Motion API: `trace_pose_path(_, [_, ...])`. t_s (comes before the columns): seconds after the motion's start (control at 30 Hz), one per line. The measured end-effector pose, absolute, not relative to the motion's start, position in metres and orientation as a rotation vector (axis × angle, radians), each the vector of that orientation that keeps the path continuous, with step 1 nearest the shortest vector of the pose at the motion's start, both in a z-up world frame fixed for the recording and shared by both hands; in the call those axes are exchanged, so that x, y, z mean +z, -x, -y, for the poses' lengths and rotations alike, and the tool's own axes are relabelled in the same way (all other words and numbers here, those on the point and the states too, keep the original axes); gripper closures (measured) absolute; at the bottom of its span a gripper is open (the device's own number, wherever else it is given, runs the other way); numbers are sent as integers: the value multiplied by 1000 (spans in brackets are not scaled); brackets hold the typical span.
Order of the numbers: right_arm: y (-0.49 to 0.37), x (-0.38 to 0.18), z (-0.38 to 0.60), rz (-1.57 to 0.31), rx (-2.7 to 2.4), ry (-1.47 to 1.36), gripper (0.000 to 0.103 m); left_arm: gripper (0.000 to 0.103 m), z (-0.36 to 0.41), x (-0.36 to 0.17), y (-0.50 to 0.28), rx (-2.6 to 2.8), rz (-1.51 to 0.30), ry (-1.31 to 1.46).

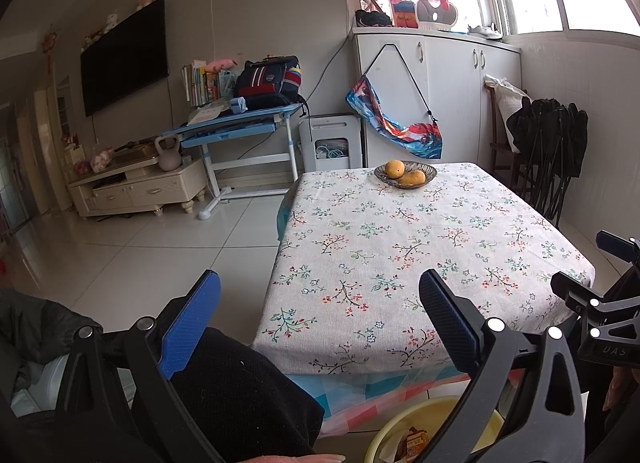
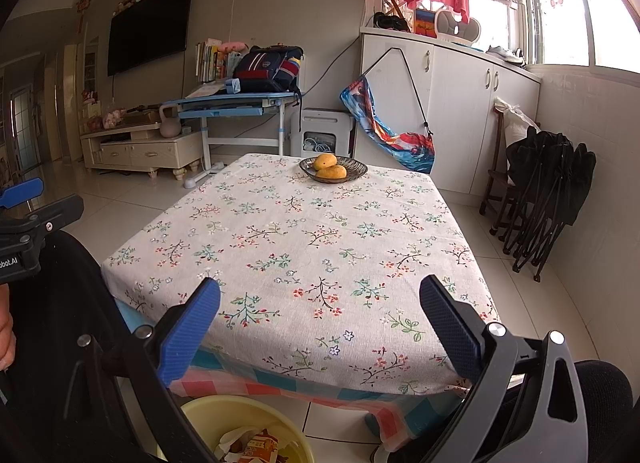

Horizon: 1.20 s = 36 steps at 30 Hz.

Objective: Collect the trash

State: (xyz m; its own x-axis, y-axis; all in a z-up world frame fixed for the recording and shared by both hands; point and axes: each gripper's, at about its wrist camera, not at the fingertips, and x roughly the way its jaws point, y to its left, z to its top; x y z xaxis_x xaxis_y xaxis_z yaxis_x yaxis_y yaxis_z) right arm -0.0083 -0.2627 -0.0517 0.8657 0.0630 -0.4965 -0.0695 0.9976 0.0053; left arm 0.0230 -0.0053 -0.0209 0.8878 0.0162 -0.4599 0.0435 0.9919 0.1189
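We judge that the collecting is nearly finished, or already finished. The tabletop [image 2: 304,247], covered by a flowered cloth, carries only one thing that we can see — a dark dish [image 2: 333,170] with two yellow-orange fruits [image 2: 331,172] at the far side, and this does not look like trash. No wrapper, paper or scrap lies on the cloth in either wrist view. The trash that we can find is already in the yellow bin [image 2: 200,413], which stands on the floor just beside the near edge of the table: inside it we see a crumpled white piece and an orange-and-white package [image 2: 260,445], and the left wrist view shows the same bin [image 1: 390,425] with something orange in it. The left gripper [image 1: 320,319] has its blue fingers spread wide and holds nothing; the right gripper [image 2: 320,323] is spread in the same way and is also empty. Both hang above the near edge of the table, over the bin. What is left, if anything, we cannot tell from here — the floor under the table and behind us is hidden, so some trash may remain there.
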Motion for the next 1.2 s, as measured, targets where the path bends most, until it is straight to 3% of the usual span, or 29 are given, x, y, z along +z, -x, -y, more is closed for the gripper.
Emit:
trace_pose_path(0.77, [8,-52,266,-528,78,22,7,7,4,-26,-13,-30,-431,-181])
trace_pose_path(1.2, [-53,-41,294,-615,59,0,7,7,-5,-29,-88,-114,-681,-150])
